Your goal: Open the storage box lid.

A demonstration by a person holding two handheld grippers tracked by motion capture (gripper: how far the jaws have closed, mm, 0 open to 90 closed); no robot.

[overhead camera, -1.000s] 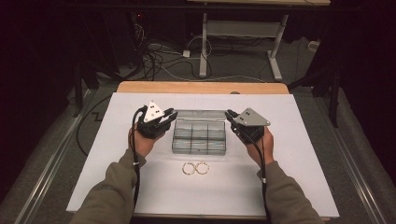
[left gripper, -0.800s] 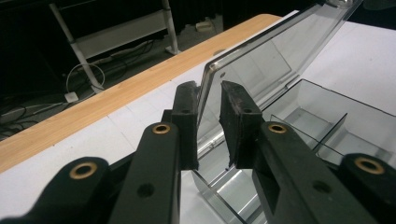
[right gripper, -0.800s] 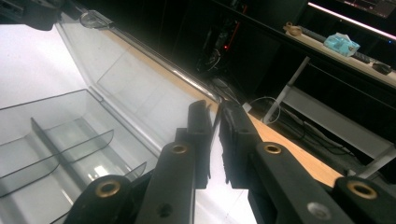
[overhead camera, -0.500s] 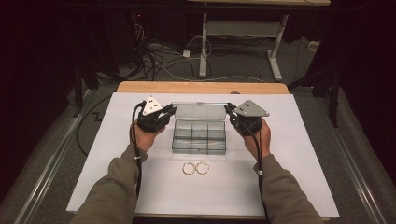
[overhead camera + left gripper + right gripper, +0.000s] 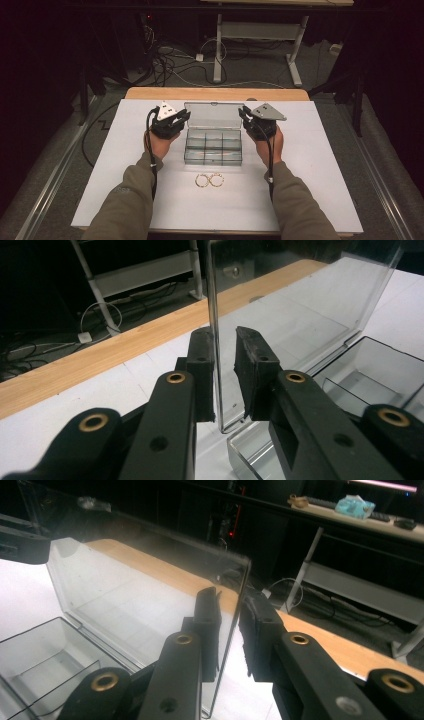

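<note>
A clear plastic compartment box sits mid-table with its lid swung up and standing open. My left gripper straddles the lid's left edge. In the left gripper view the lid passes between the jaws of that gripper, close against one pad, with a gap to the other. My right gripper straddles the right edge. Its jaws have just been opening, with the lid between them and a gap showing. Two gold rings lie in front of the box.
The white table top ends in a wooden strip at the far edge. Beyond it are a dark floor with cables and a desk frame. A black cable hangs off the left side.
Both hands have moved away from the person, and the lid between the grippers has swung up and back. The rings have not moved.
</note>
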